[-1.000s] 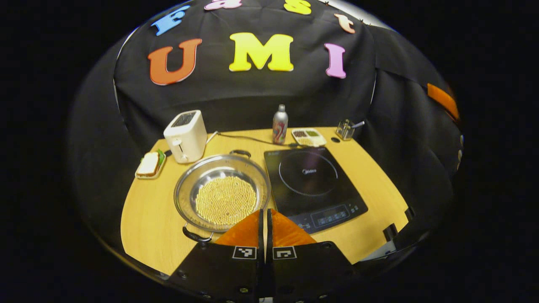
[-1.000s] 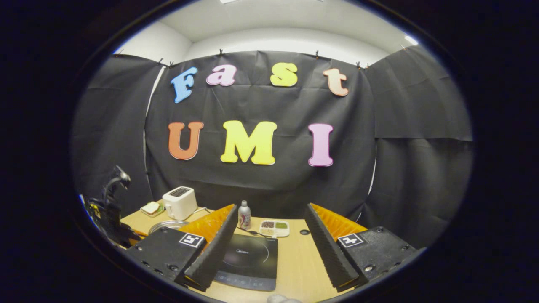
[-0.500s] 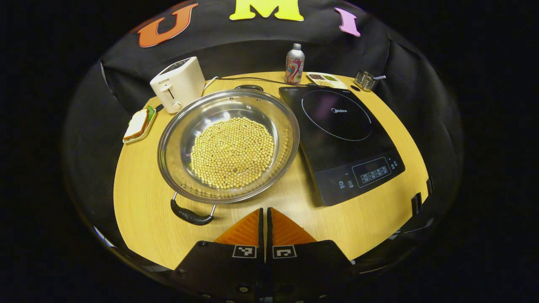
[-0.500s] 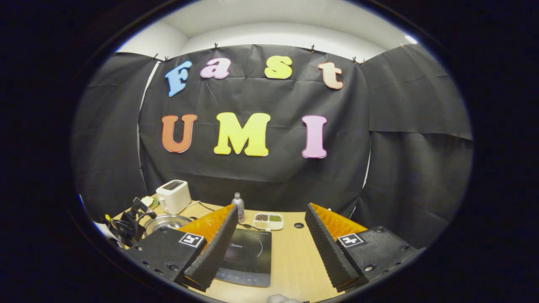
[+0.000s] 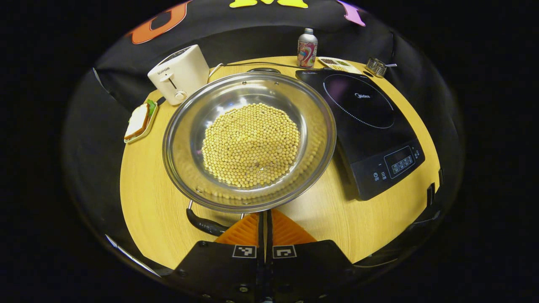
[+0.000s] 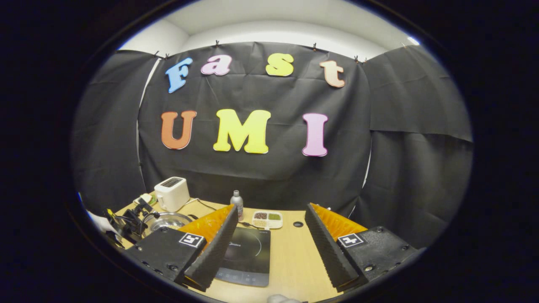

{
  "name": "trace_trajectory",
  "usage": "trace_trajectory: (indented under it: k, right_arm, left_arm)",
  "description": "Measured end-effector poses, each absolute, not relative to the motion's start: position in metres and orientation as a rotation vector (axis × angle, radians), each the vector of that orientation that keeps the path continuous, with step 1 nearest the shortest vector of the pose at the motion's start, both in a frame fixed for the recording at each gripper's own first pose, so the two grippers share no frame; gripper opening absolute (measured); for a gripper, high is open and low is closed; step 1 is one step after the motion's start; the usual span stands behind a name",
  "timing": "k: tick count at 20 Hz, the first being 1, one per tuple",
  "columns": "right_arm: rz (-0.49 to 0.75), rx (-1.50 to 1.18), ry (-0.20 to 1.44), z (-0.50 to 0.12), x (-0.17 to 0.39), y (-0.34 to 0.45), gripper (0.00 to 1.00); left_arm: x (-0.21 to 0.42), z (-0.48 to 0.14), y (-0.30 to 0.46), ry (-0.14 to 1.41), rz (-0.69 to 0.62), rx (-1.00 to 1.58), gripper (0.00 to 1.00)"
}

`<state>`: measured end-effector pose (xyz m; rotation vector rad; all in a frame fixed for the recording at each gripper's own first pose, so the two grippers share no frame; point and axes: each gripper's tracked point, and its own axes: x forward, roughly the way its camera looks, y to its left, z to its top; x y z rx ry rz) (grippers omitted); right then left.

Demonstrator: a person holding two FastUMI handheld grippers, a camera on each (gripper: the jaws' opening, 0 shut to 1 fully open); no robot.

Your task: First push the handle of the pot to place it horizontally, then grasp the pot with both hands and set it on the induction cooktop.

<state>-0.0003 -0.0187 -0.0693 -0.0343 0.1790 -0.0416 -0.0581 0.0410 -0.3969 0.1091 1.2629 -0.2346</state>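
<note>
A wide steel pot full of yellow beans sits on the wooden table, left of the black induction cooktop. Its near black handle points toward me and a little left; the far handle is at the back rim. My left gripper is shut and empty, its tips just under the pot's near rim, right beside the near handle. In the right gripper view, my right gripper hangs open above the cooktop, with the pot and the left gripper off to its left.
A white toaster and a sandwich on a plate stand at the back left. Behind the cooktop are a bottle, a tray of grains and a small metal holder. A cable runs along the back.
My left gripper has dropped and moved forward to the pot's near rim, still shut. The right gripper has barely shifted and stays open.
</note>
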Motion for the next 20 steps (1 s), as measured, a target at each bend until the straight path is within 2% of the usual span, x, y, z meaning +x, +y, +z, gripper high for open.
trace_trajectory:
  k: [1,2,9,10,11,12,13,14,15,16,18,19,20]
  right_arm:
    - [-0.043,-0.033,0.180,-0.070,0.001,-0.020,0.99]
    - [-0.042,-0.030,0.180,-0.070,0.002,-0.019,0.99]
    - [-0.033,-0.025,0.189,-0.074,0.008,-0.012,1.00]
    - [-0.032,-0.025,0.189,-0.074,0.009,-0.012,1.00]
    - [-0.031,-0.024,0.190,-0.075,0.008,-0.011,1.00]
    - [-0.031,-0.024,0.192,-0.075,0.009,-0.011,0.99]
    - [-0.031,-0.024,0.197,-0.077,0.010,-0.011,0.99]
    - [-0.029,-0.023,0.201,-0.079,0.010,-0.010,0.99]
    - [-0.028,-0.023,0.205,-0.080,0.011,-0.009,0.99]
    - [-0.027,-0.023,0.206,-0.080,0.012,-0.008,1.00]
    - [-0.024,-0.027,0.207,-0.079,0.012,-0.006,1.00]
    - [-0.023,-0.030,0.208,-0.080,0.013,-0.004,1.00]
    - [-0.021,-0.032,0.207,-0.079,0.013,-0.003,1.00]
  left_arm:
    - [-0.058,-0.398,0.045,1.268,-0.235,0.106,0.09]
    - [-0.057,-0.398,0.045,1.270,-0.237,0.101,0.00]
    - [-0.060,-0.398,0.062,1.283,-0.214,0.115,0.00]
    - [-0.059,-0.399,0.066,1.285,-0.208,0.116,0.09]
    - [-0.056,-0.401,0.072,1.284,-0.199,0.116,0.00]
    - [-0.053,-0.402,0.077,1.285,-0.190,0.118,0.00]
    - [-0.052,-0.404,0.083,1.281,-0.178,0.120,0.09]
    - [-0.051,-0.404,0.087,1.279,-0.167,0.124,0.09]
    - [-0.050,-0.405,0.093,1.278,-0.156,0.124,0.00]
    - [-0.049,-0.406,0.097,1.278,-0.149,0.123,0.09]
    - [-0.047,-0.406,0.105,1.275,-0.134,0.118,0.09]
    - [-0.046,-0.406,0.109,1.273,-0.124,0.118,0.00]
    - [-0.045,-0.407,0.114,1.270,-0.117,0.122,0.00]
